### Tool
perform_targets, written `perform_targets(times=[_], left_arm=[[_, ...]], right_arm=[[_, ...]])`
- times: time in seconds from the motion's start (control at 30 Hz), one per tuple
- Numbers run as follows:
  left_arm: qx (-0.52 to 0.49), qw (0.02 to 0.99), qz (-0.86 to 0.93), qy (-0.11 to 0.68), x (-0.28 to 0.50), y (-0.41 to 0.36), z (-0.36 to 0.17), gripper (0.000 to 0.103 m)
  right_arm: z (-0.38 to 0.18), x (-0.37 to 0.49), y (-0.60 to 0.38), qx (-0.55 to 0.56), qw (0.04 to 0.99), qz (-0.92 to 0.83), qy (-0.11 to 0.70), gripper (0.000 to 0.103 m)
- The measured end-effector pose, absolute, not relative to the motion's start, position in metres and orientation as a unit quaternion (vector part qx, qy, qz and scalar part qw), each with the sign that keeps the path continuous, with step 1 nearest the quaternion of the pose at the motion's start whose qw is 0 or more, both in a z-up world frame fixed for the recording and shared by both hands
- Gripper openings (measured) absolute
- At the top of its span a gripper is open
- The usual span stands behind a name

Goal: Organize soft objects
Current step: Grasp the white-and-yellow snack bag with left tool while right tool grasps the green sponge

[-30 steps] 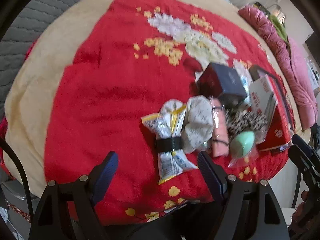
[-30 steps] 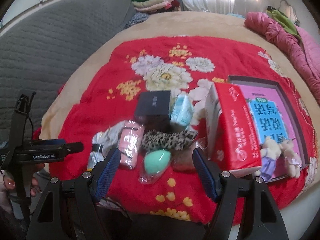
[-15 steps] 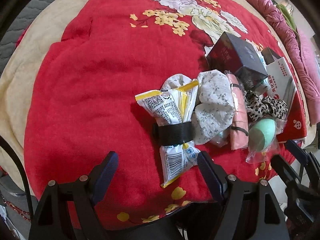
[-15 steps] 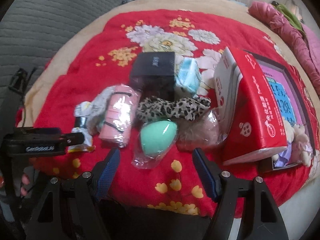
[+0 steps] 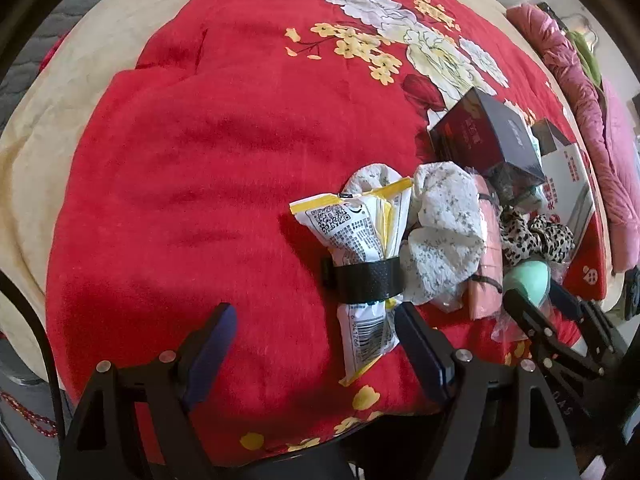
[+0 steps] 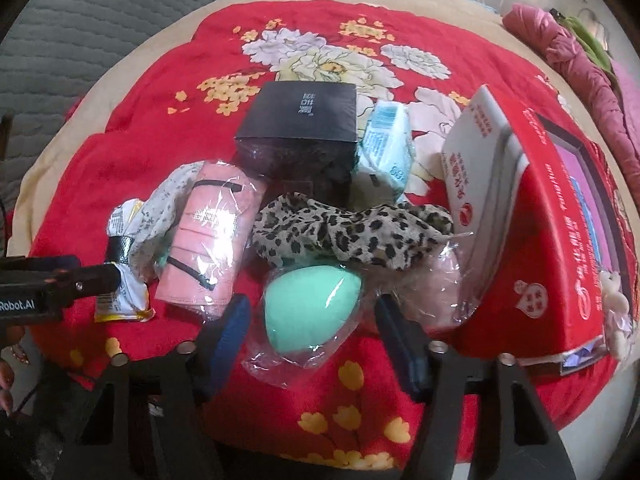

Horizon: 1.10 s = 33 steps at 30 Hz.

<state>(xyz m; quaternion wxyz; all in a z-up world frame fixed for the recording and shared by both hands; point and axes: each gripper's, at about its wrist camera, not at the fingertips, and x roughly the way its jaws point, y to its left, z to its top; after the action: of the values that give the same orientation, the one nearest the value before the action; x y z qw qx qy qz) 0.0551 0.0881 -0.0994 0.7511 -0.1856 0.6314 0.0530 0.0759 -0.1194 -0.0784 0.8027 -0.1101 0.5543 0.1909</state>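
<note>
Now lower, right gripper (image 6: 310,314) jaws, narrowing yet unclenched, flank the green sponge (image 6: 312,304); left gripper (image 5: 314,320) jaws released.

Legible marks: "Robot.AI" in white on the black body of the left gripper (image 6: 100,280), at the left edge of the right wrist view. Snack packet (image 5: 360,240), just ahead of the left gripper's right finger: QR code, fine print and a barcode, none readable. Black box (image 6: 300,120), beyond the right gripper's fingers: pale characters, illegible. Red-and-white carton (image 6: 532,240), right of those fingers: red characters, unreadable. Blue-and-white tissue pack (image 6: 386,148): print too small.
</note>
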Motion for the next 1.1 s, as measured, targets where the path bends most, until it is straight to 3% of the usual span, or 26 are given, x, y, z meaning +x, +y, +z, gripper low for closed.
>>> perform_targets(times=[0.07,0.43,0.53,0.6,1.1], left_arm=[[-0.199,0.747,0.052,0.633,0.057,0.089,-0.101,0.081],[-0.279,0.725,0.055,0.627,0.073,0.103,-0.117,0.070],[-0.272,0.724,0.062,0.631,0.083,0.096,-0.120,0.059],[-0.277,0.724,0.061,0.629,0.087,0.094,-0.122,0.044],[-0.290,0.740,0.059,0.603,0.069,0.111,-0.100,0.042]], right_arm=[[-0.081,0.076,-0.118,-0.108,0.799,0.197,0.558,0.056],[-0.084,0.079,-0.120,-0.096,0.794,0.199,0.566,0.055],[-0.083,0.079,-0.121,-0.098,0.795,0.200,0.564,0.053],[-0.084,0.079,-0.121,-0.099,0.796,0.200,0.563,0.050],[-0.064,0.069,-0.152,-0.021,0.804,0.218,0.553,0.045]])
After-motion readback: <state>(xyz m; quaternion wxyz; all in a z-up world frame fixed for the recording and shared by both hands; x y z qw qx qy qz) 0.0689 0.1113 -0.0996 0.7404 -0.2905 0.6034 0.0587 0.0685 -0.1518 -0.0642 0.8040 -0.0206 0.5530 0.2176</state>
